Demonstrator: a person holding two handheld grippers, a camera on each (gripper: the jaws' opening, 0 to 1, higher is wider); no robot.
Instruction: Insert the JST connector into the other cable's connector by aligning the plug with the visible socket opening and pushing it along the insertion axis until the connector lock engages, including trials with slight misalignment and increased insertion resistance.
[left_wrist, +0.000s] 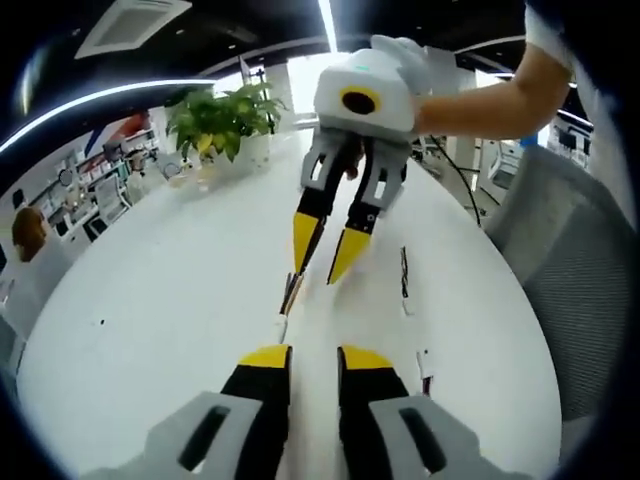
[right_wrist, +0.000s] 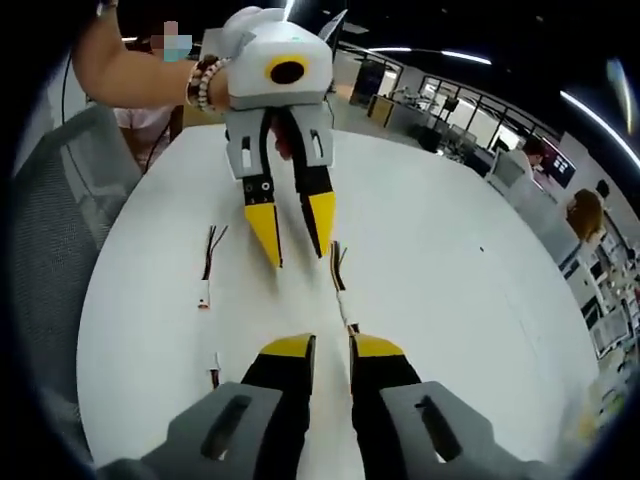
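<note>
A short wired JST cable (left_wrist: 291, 296) lies on the white table (left_wrist: 150, 300) between the two grippers, its white connector (left_wrist: 282, 326) just ahead of my left gripper (left_wrist: 315, 357). The left jaws stand a little apart with nothing between them. Opposite, the right gripper (left_wrist: 322, 268) points down at the table, open, one tip beside the cable's far end. In the right gripper view the same cable (right_wrist: 343, 280) runs from beside the left gripper (right_wrist: 296, 250) towards my right gripper (right_wrist: 332, 347), also open and holding nothing. A second cable (right_wrist: 208, 258) with a white connector (right_wrist: 203, 300) lies further left.
More loose cables lie on the table (left_wrist: 403, 270) (left_wrist: 425, 365) (right_wrist: 215, 372). A potted plant (left_wrist: 225, 120) stands at the far end. A grey mesh chair (left_wrist: 575, 290) sits at the table's edge. A person's arm (left_wrist: 490, 95) holds the right gripper. Other people sit at desks behind.
</note>
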